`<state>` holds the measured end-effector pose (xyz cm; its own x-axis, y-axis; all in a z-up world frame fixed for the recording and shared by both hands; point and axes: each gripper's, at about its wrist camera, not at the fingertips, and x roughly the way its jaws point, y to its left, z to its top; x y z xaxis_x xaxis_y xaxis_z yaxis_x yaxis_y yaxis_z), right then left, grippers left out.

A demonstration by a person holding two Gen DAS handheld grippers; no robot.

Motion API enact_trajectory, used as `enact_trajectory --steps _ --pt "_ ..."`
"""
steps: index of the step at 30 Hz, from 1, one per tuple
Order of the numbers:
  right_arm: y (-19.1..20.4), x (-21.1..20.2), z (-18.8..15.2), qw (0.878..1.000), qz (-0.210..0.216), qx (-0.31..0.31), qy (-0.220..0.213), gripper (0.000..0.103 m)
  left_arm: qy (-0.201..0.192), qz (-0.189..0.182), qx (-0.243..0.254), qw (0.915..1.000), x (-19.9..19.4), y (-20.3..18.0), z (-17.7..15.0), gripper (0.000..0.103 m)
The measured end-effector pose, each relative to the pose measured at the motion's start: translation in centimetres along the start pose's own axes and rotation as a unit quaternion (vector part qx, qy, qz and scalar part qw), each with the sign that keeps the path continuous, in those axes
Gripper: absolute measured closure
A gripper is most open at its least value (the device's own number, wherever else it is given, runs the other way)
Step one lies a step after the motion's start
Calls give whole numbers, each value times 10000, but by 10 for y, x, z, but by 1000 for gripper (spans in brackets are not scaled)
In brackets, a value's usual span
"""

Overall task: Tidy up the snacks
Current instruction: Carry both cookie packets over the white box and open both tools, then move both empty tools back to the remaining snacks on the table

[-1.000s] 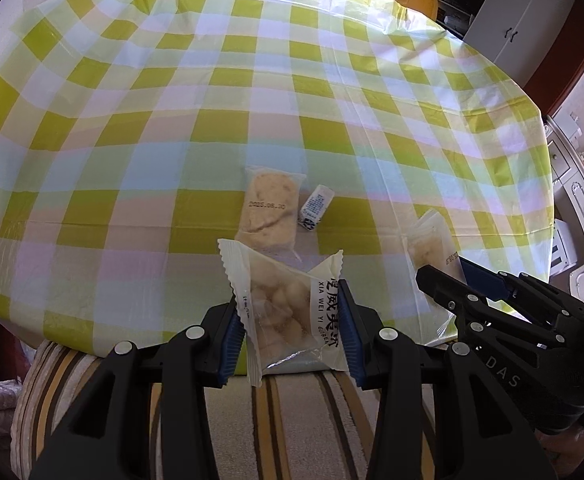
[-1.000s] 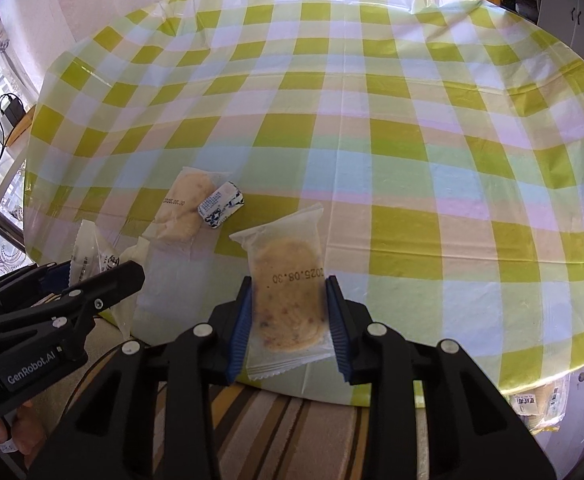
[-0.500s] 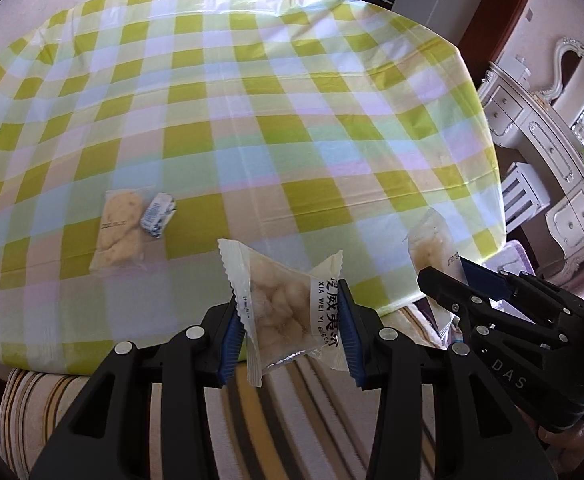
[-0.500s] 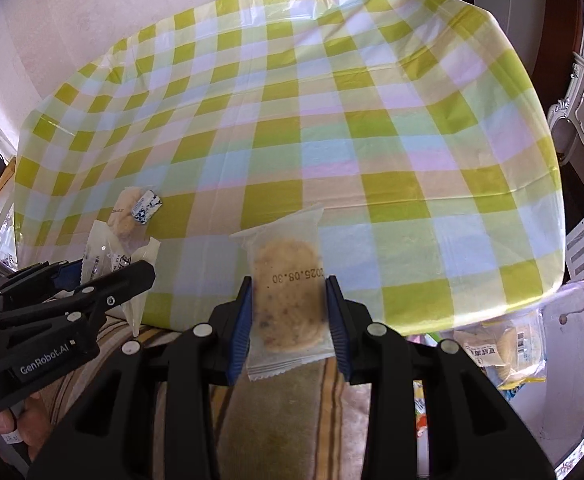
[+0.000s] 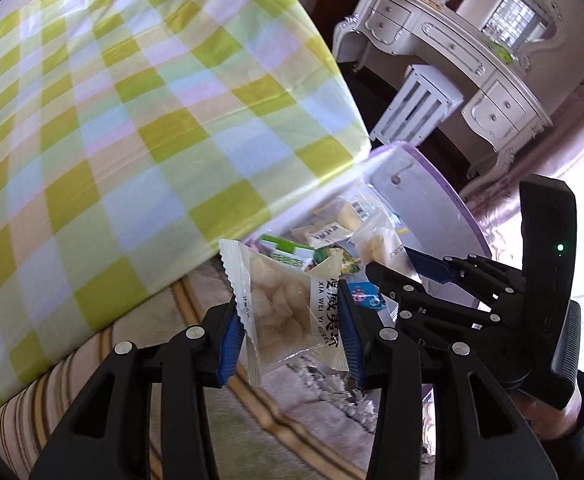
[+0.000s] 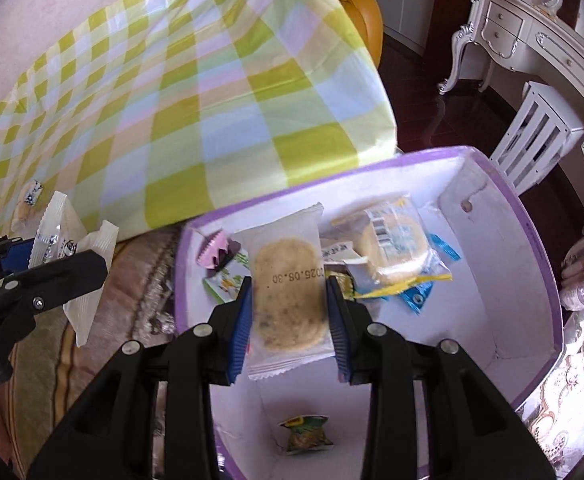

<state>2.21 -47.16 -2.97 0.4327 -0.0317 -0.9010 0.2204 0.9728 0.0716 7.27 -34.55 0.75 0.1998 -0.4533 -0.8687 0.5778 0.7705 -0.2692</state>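
My left gripper (image 5: pixel 290 330) is shut on a clear packet of pale puffed snack (image 5: pixel 288 312), held over the striped rug beside the table. My right gripper (image 6: pixel 288 312) is shut on a clear-wrapped round biscuit (image 6: pixel 288 292) and hangs above the purple-rimmed white box (image 6: pixel 532 248). Several wrapped snacks (image 6: pixel 392 248) lie in that box. In the left wrist view the box (image 5: pixel 444 216) sits beyond my packet, with the right gripper (image 5: pixel 408 264) over it. On the checked table, at its left edge, one small wrapped sweet (image 6: pixel 32 196) rests against a pale pastry packet (image 6: pixel 20 216).
The green-checked table (image 6: pixel 212 100) fills the upper left of both views, its corner close to the box. A white stool (image 6: pixel 540 136) and an ornate white dresser (image 6: pixel 532 40) stand on the right. A yellow chair (image 6: pixel 360 4) is behind the table.
Both grippers have swung right off the table, each keeping its packet. The table has slid to the left of view and the purple-rimmed box has come under the right gripper.
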Motion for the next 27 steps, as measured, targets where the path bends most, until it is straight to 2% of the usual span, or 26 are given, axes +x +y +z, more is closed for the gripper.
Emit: enact_trajectory --steps 6,13,18,20,27 --pt "-34 11 -32 9990 -160 269 308 68 704 -280 437 9962 39 -40 -1 61" --pt "-55 22 -55 9968 -307 457 576 67 1221 -392 656 9896 67 -55 -6 59" --pt "-60 26 -61 9960 -398 479 642 66 1296 -450 664 9883 71 -55 -7 52" --pt "-60 24 -61 9961 -424 494 594 54 1289 -470 628 9885 70 -54 -7 49" --pt "-57 21 -53 9965 -464 461 520 41 1170 -522 574 9901 63 -52 -6 43"
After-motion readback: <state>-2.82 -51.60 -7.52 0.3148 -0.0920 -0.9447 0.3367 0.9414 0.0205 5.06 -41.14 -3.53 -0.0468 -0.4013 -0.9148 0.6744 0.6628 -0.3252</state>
